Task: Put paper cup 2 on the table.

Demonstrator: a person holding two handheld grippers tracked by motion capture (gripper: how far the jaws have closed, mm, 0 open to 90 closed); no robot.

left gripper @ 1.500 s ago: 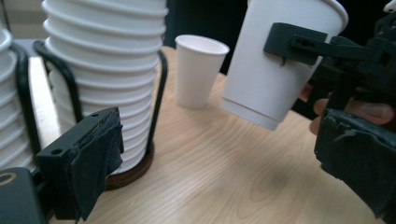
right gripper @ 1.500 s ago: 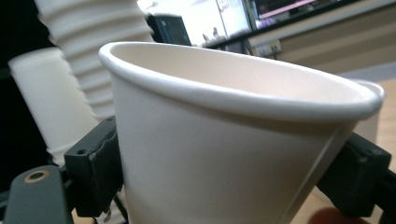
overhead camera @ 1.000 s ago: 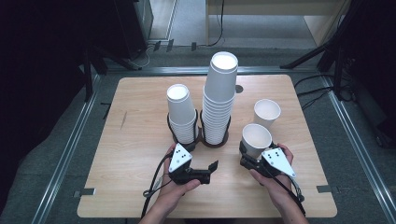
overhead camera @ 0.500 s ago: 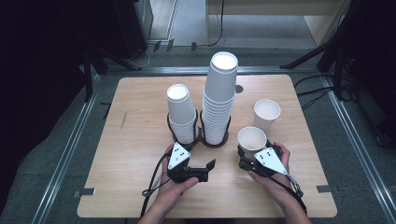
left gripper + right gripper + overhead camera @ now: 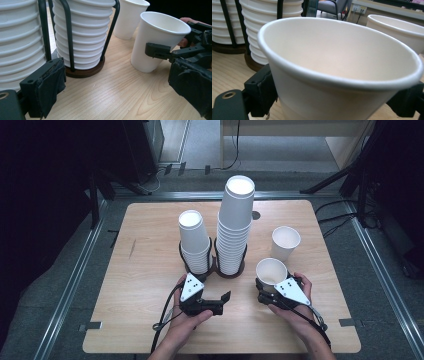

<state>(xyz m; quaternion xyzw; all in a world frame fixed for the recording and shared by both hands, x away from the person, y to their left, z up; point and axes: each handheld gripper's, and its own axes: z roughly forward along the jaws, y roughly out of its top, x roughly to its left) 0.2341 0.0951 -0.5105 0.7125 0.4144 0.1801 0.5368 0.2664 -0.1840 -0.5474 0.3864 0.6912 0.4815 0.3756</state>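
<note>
cup [image 5: 271, 271] drawn nearer, right gripper [image 5: 266, 290] clamped

White paper cup [image 5: 342, 75] between the right tool's [image 5: 337, 100] black jaws, upright.

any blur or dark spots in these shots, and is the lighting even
High view: table evenly lit, surroundings fall to near black. Left gripper view: sharp on the stacks and held cup, soft shadows on the wood. Right gripper view: the cup fills the frame, its near rim slightly soft, and the background is blurred.
</note>
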